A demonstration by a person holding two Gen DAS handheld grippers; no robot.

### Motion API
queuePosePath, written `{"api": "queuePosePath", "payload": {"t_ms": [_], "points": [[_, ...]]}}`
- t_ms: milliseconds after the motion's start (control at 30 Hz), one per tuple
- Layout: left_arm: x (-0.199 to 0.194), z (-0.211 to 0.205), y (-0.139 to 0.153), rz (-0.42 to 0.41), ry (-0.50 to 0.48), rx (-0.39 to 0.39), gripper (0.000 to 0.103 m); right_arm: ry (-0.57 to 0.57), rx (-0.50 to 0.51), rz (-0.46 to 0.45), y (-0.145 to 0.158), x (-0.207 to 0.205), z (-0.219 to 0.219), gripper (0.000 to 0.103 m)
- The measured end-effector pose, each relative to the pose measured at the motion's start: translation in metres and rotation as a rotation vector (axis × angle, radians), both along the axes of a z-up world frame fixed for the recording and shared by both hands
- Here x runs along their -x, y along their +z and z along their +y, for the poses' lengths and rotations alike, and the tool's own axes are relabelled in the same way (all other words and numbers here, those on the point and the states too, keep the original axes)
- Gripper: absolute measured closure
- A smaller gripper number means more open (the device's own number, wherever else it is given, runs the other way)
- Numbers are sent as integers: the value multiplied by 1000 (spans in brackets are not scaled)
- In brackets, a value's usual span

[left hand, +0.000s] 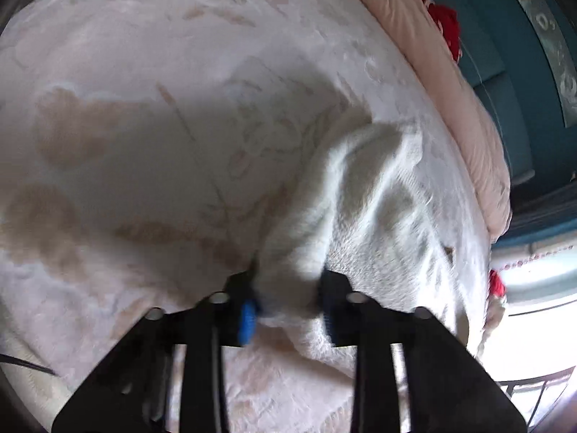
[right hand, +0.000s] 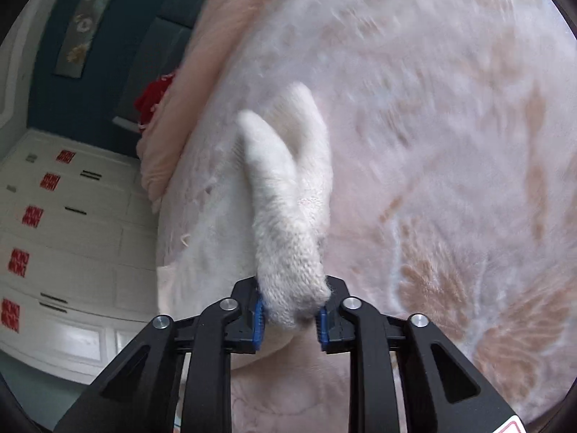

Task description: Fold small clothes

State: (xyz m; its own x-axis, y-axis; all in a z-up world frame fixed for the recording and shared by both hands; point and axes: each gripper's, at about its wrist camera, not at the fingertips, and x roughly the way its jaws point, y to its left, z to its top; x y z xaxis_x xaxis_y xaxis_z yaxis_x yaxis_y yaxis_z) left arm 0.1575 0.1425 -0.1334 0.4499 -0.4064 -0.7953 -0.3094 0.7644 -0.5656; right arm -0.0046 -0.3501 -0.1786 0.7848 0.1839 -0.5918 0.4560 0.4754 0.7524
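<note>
Both tongs are clamped on the small white knitted woollen garment [right hand: 288, 198]: the right tongs [right hand: 291, 319] pinch a bunched end, the left tongs [left hand: 288, 310] another edge. Ahead of both, it drapes onto the pale pink floral bedspread [left hand: 144, 126]. It looks soft, light and floppy; edges or corners seem the sensible grip.

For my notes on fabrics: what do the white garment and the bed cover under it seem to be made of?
White garment: likely knitted wool or acrylic yarn, with visible knit loops and a fuzzy matte surface. Bed cover: seems a plush fleece blanket, with soft short pile, pale pink with tan leaf patterns. The exact fibre cannot be told.
</note>
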Motion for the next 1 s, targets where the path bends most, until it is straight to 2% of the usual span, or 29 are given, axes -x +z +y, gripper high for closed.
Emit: {"api": "queuePosePath", "payload": {"t_ms": [33,133,233,300,400,467,500,533,633,667,700,733,767,800,867,900,933,1000], "points": [[4,4,6,-11,-4,-1,88,9,32,-5,11,3,1,87],[21,17,20,-15,-32,-8,90,55,106,2,40,16,8,88],[45,31,17,40,-79,-16,90,116,209,80,52,44,17,88],[71,34,15,60,-125,-38,90,136,239,137,48,65,20,88],[103,27,9,69,-199,-111,89,153,243,236,21,102,22,87],[116,18,3,52,-238,-146,87,171,226,278,1,116,22,79],[118,15,3,31,-255,-163,84,169,234,304,-4,120,21,78],[117,13,5,12,-266,-195,82,166,235,305,-4,121,19,73],[111,15,26,-42,-254,-167,81,100,309,259,26,124,11,71],[108,16,41,-83,-247,-178,79,88,349,226,42,121,8,62],[103,13,54,-128,-247,-193,71,86,376,188,58,115,6,56],[97,10,63,-160,-252,-204,57,87,391,164,69,110,5,46],[85,3,77,-205,-257,-226,54,96,415,133,80,96,3,35],[75,-6,87,-232,-253,-242,53,110,434,121,85,80,1,32],[54,-20,96,-271,-270,-241,44,142,472,117,87,42,-1,31],[40,-30,96,-278,-286,-237,29,167,480,127,82,18,-2,31],[28,-40,93,-268,-299,-243,22,180,480,142,76,0,-4,31],[-3,-58,74,-218,-332,-254,22,204,460,170,58,-25,-8,31]]}}
